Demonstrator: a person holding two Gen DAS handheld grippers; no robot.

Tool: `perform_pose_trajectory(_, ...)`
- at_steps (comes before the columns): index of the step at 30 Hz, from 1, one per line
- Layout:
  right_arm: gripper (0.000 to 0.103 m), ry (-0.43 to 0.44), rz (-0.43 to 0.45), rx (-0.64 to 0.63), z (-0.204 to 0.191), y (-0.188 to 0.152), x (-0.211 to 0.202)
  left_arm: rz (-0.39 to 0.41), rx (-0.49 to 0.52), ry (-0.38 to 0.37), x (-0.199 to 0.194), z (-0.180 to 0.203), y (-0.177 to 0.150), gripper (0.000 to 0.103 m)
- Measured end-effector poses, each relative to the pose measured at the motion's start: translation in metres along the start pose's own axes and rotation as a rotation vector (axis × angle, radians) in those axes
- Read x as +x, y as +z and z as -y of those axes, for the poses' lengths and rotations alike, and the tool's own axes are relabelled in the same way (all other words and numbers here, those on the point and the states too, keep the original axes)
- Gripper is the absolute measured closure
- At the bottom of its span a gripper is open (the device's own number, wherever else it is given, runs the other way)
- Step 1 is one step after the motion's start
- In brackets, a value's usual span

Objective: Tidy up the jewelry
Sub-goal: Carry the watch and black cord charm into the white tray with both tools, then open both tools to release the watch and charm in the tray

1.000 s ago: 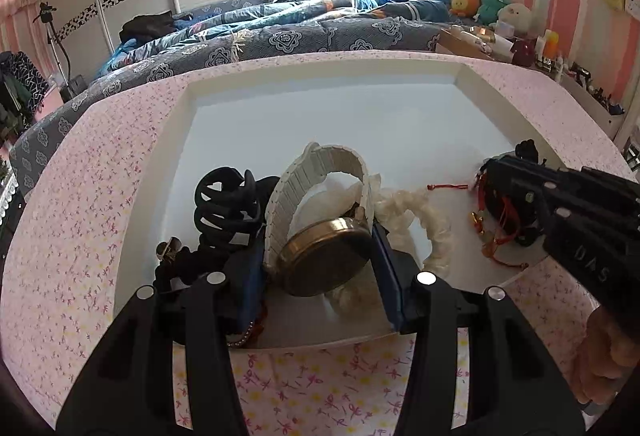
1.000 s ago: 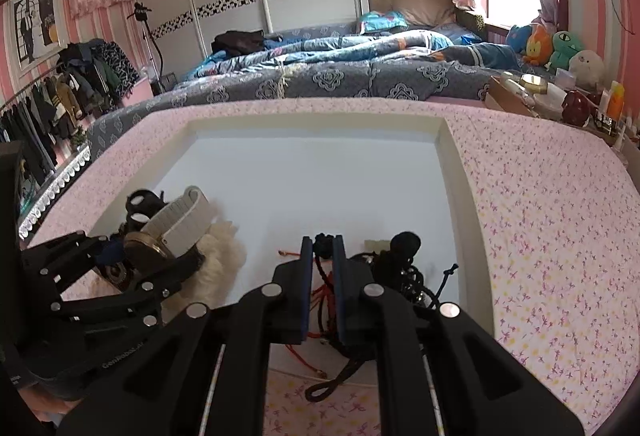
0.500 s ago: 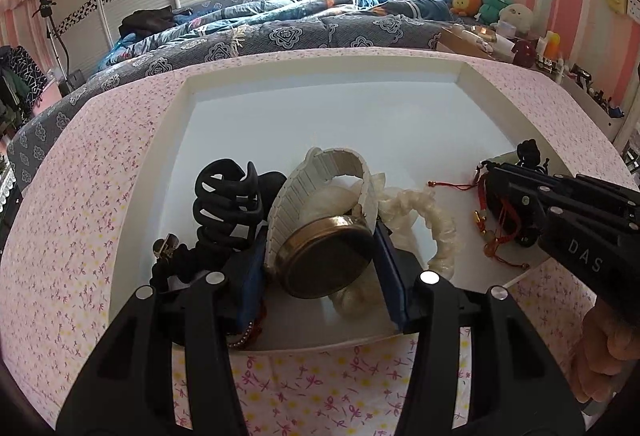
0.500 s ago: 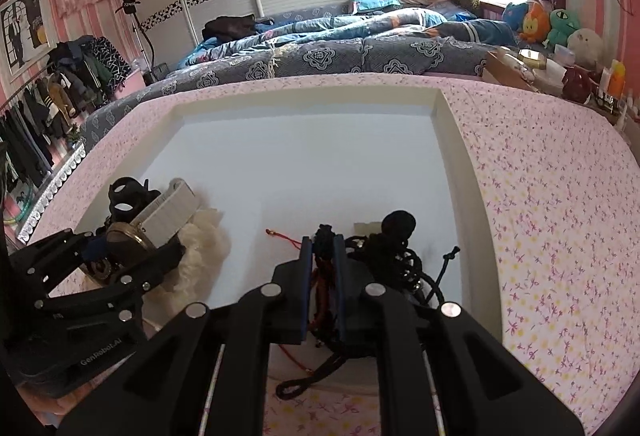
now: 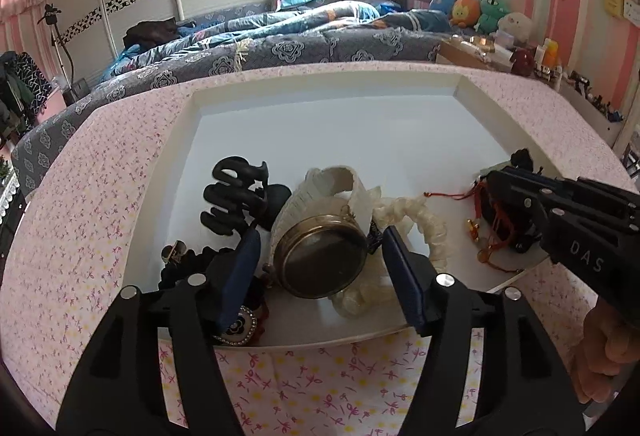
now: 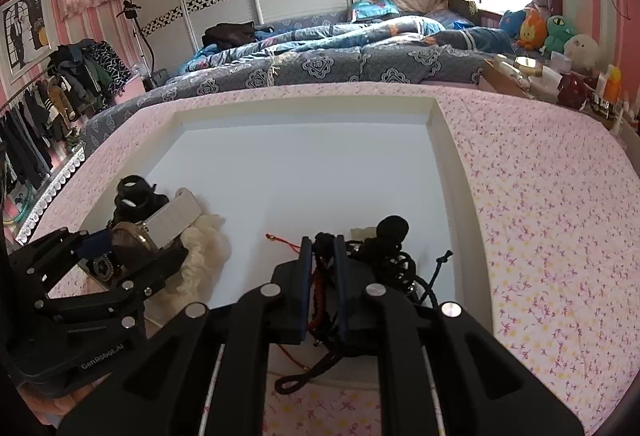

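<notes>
The gold-cased watch with a white ribbed strap [image 5: 320,260] lies in the white shallow tray [image 5: 320,123], near its front edge, on a cream ruffled scrunchie [image 5: 424,224]. Our left tool [image 5: 320,276] straddles it, jaws opening, pads clear of the case. A black claw hair clip [image 5: 234,197] sits just left. Our right tool [image 6: 322,268] is clamped on a red braided cord bracelet [image 6: 318,286] among black cords. The tray rests on the pink floral table [image 6: 540,236].

The left hand-held gripper [image 5: 320,260] points down and its jaws are opening, with a gap beside each blue pad. The right hand-held gripper [image 6: 322,268] points down too, squeezed almost closed. A hand [image 5: 604,352] holds it.
</notes>
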State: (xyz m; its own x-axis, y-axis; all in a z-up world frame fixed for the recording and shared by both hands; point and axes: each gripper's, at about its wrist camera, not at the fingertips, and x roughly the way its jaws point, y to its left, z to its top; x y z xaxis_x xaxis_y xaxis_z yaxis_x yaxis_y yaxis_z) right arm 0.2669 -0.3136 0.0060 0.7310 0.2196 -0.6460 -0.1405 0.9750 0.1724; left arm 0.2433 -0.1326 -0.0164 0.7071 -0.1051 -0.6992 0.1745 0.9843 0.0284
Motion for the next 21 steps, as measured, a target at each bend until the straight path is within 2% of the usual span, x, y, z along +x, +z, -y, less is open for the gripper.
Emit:
perform_pose_trajectory(2,0.091,0.009,0.002,0.012,0.003,0.000,-0.001,0.004,-0.003,-0.004,-0.001,-0.001,0.000,0.036)
perform_pose_trajectory(5,0.072,0.039,0.008,0.024,0.006,-0.002,-0.003,0.011,-0.009,-0.017,-0.004,-0.002,0.000,0.034)
perform_pose_trajectory(11,0.071,0.040,0.027,0.024,0.007,-0.002,-0.009,0.027,-0.027,-0.040,-0.011,-0.006,0.002,0.031)
perform_pose_trajectory(13,0.067,0.043,0.034,0.028,0.009,-0.002,-0.011,0.049,-0.036,-0.034,-0.017,-0.011,0.003,0.028)
perform_pose_trajectory(17,0.066,0.033,0.059,0.040,0.016,-0.001,-0.020,0.062,-0.078,-0.044,-0.025,-0.024,0.005,0.028)
perform_pose_trajectory(21,0.058,0.061,0.069,0.059,0.022,0.000,-0.024,0.077,-0.094,-0.050,-0.031,-0.028,0.007,0.027)
